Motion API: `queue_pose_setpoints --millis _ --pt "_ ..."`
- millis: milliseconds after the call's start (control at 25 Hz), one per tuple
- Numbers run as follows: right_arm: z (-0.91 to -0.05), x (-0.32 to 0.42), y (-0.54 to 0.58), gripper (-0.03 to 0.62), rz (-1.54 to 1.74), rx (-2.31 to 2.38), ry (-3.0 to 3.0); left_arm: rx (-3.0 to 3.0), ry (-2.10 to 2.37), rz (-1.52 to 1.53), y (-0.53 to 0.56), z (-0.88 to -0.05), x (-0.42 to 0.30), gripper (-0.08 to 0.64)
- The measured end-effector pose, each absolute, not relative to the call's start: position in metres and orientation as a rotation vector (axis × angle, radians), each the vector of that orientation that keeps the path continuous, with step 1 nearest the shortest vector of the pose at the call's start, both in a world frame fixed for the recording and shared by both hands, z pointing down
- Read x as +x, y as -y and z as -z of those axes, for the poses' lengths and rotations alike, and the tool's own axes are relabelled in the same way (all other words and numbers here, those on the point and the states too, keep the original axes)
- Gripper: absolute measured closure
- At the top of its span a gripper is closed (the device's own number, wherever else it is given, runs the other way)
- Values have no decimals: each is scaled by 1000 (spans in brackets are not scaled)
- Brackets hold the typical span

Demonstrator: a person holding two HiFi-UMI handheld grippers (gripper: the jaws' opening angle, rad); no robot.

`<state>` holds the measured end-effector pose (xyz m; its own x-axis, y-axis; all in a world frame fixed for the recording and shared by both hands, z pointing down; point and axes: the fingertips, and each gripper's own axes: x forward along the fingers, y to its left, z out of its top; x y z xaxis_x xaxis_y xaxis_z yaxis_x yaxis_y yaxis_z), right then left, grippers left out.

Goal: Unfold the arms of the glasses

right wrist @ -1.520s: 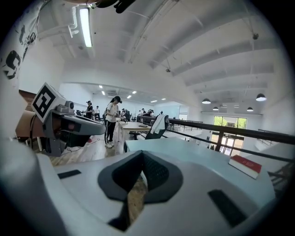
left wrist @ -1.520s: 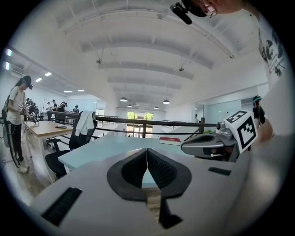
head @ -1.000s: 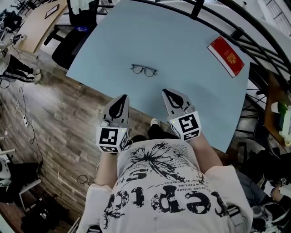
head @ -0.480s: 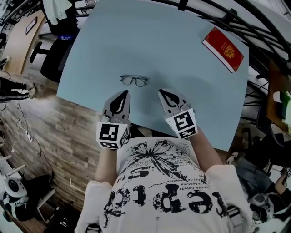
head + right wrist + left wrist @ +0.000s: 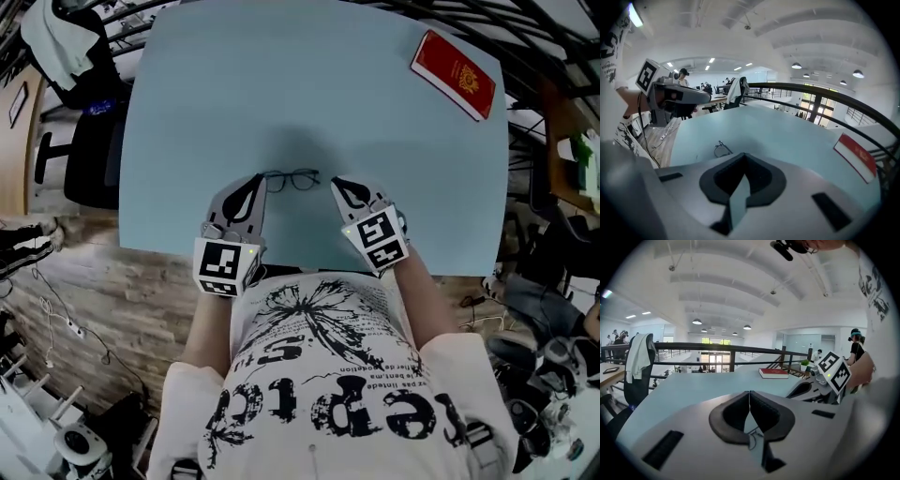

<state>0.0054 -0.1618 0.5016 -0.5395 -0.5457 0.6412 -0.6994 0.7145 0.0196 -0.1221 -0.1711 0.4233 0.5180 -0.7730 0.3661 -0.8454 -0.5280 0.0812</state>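
The black-framed glasses (image 5: 292, 179) lie folded on the light blue table (image 5: 281, 84), near its front edge. My left gripper (image 5: 256, 178) is shut and empty, its tip just left of the frame. My right gripper (image 5: 337, 182) is also shut and empty, a short way right of the frame. In the right gripper view the glasses (image 5: 722, 149) lie ahead and to the left of the closed jaws (image 5: 744, 155). The left gripper view shows only a thin bit of wire frame (image 5: 753, 438) through the gap under its closed jaws (image 5: 749, 393).
A red book (image 5: 453, 73) lies at the table's far right corner. A black chair (image 5: 94, 141) with a white garment (image 5: 61, 47) stands off the left edge. A dark railing (image 5: 731, 348) runs behind the table. Wooden floor lies below the front edge.
Both grippers have moved forward from the table's front edge toward the glasses and now flank them, left one closest. Jaws stayed shut.
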Motion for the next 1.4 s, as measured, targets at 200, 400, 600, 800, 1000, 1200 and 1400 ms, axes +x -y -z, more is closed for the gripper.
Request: queue_pose_setpoints --millis 200,400,600,800,1000,1200,1400 --pt "-535 -1 171 580 -298 857 2114 2550 1243 -489 182 -450 -137 541" --pt "-565 -4 176 570 -189 706 2002 2555 1180 -544 184 -474 -142 541" --pt "-585 -7 177 522 -68 497 1923 2519 1169 -554 187 -488 -146 541" --pt "-590 -14 180 512 -58 364 1895 2504 1149 -546 186 -493 -149 541" --pt "-600 -20 176 512 -33 208 1851 2500 1133 -557 183 -495 -148 541" --pt "-606 -24 177 528 -1 125 1823 2486 1135 -584 180 -499 -150 541" --pt "-608 -30 169 557 -6 67 1834 2509 1064 -676 172 -509 -145 541"
